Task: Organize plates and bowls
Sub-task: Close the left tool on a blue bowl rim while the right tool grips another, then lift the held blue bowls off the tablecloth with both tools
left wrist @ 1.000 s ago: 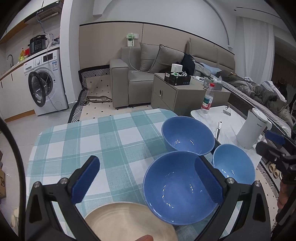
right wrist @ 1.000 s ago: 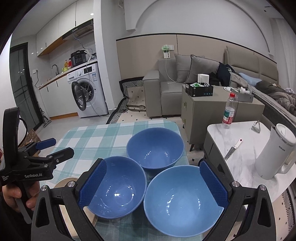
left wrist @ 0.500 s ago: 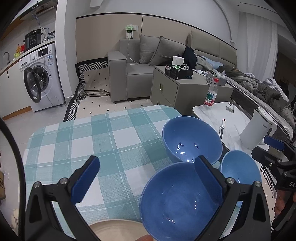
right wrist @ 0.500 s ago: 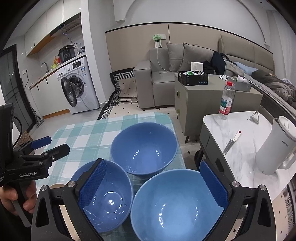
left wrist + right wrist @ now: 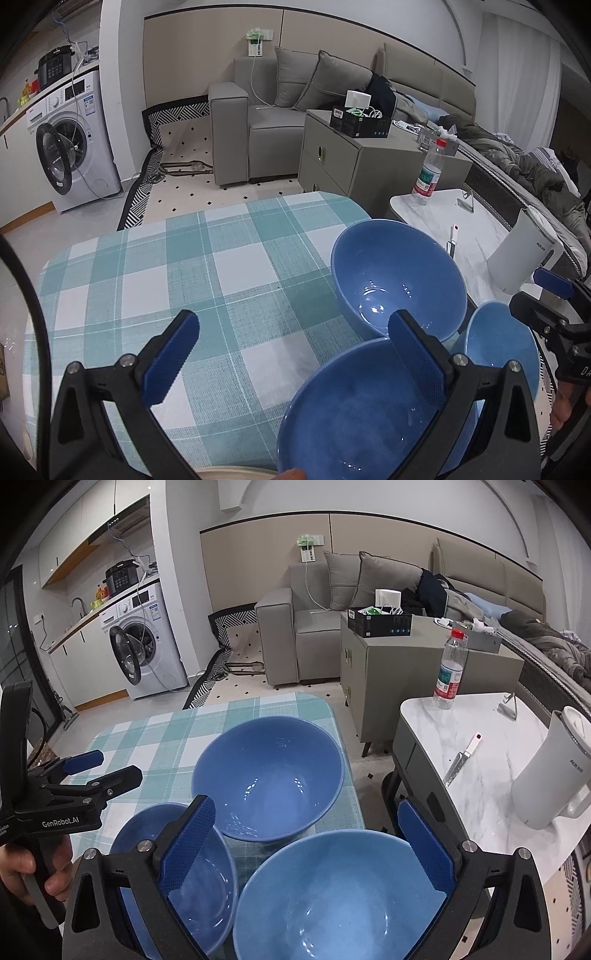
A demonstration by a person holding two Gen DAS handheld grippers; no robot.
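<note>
Three blue bowls sit close together on the checked tablecloth point(image 5: 192, 280). The far bowl point(image 5: 397, 280) also shows in the right wrist view point(image 5: 267, 775). The near left bowl point(image 5: 354, 417) lies under my left gripper's right finger; it also shows in the right wrist view point(image 5: 177, 871). The lighter bowl point(image 5: 332, 897) lies between the fingers of my right gripper point(image 5: 308, 843), which is open; it also shows in the left wrist view point(image 5: 498, 347). My left gripper point(image 5: 291, 354) is open and empty. A beige plate's rim point(image 5: 236, 472) peeks at the bottom edge.
A white marble side table point(image 5: 491, 746) on the right holds a white kettle point(image 5: 554, 771), a water bottle point(image 5: 450, 672) and a knife point(image 5: 461, 757). A grey cabinet point(image 5: 388, 675), a sofa and a washing machine point(image 5: 140, 646) stand beyond the table.
Both grippers have moved forward and lower over the bowls. The plate has slid almost out of the left view. The bowls have not moved.
</note>
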